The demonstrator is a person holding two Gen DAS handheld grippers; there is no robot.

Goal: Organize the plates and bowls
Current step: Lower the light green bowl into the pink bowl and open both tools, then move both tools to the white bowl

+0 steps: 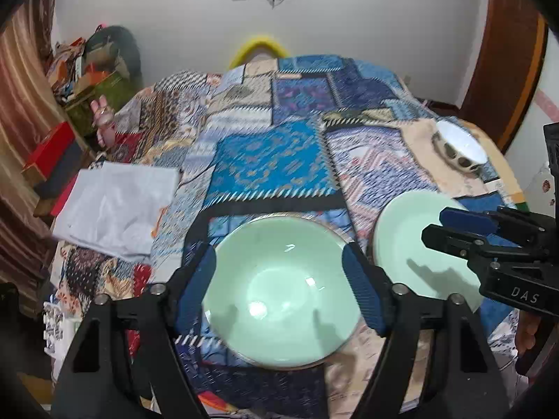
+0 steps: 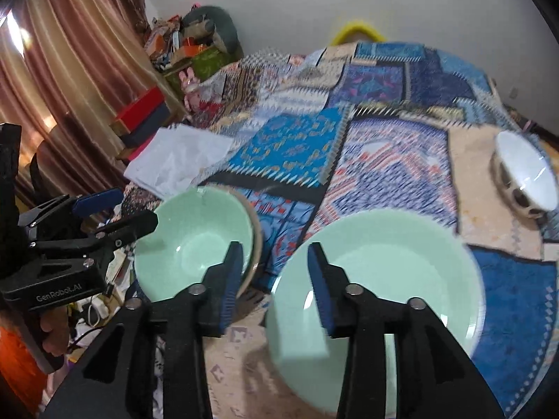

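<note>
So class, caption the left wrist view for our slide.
Open left gripper above a green bowl on a patchwork cloth, green plate alongside.

The left gripper (image 1: 279,279) is hanging with its jaws spread apart above a pale green bowl (image 1: 283,293) that is sitting on the patchwork cloth (image 1: 272,160). The right gripper (image 1: 450,225) is reaching over a green plate (image 1: 412,244) just right, while a white bowl (image 1: 461,146) is lying farther off.

Close, downward wrist views, shared bowls (image 1: 281,289)
</note>
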